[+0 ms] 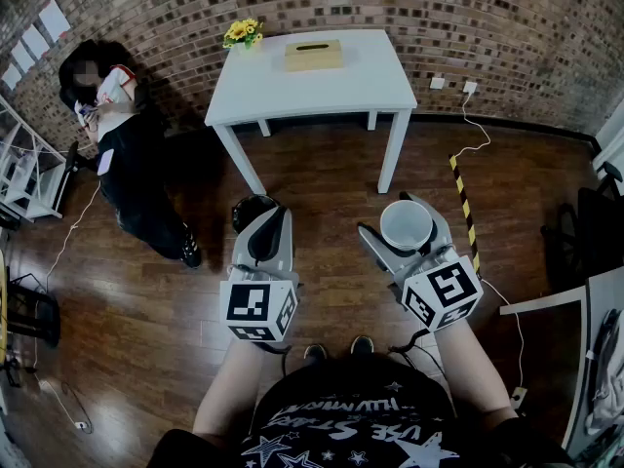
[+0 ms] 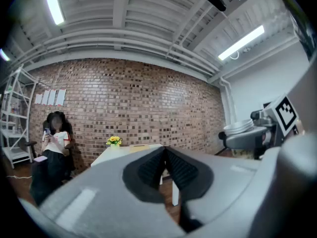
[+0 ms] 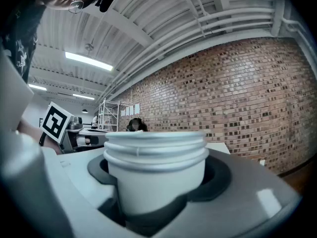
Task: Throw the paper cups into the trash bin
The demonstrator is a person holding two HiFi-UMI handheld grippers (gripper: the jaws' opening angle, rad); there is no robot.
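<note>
Stacked white paper cups with rolled rims sit clamped upright in grey right gripper, over dark wood-plank floor. Left gripper: black ribbed pads pressed together, empty.

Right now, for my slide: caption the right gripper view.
Right tool clamps stacked white paper cups before a brick wall.

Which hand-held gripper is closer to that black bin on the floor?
Left. The left hand-held gripper points right at the black bin, its tips overlapping the rim in the head view. The right hand-held gripper, holding paper cups, sits off to the bin's right.
</note>
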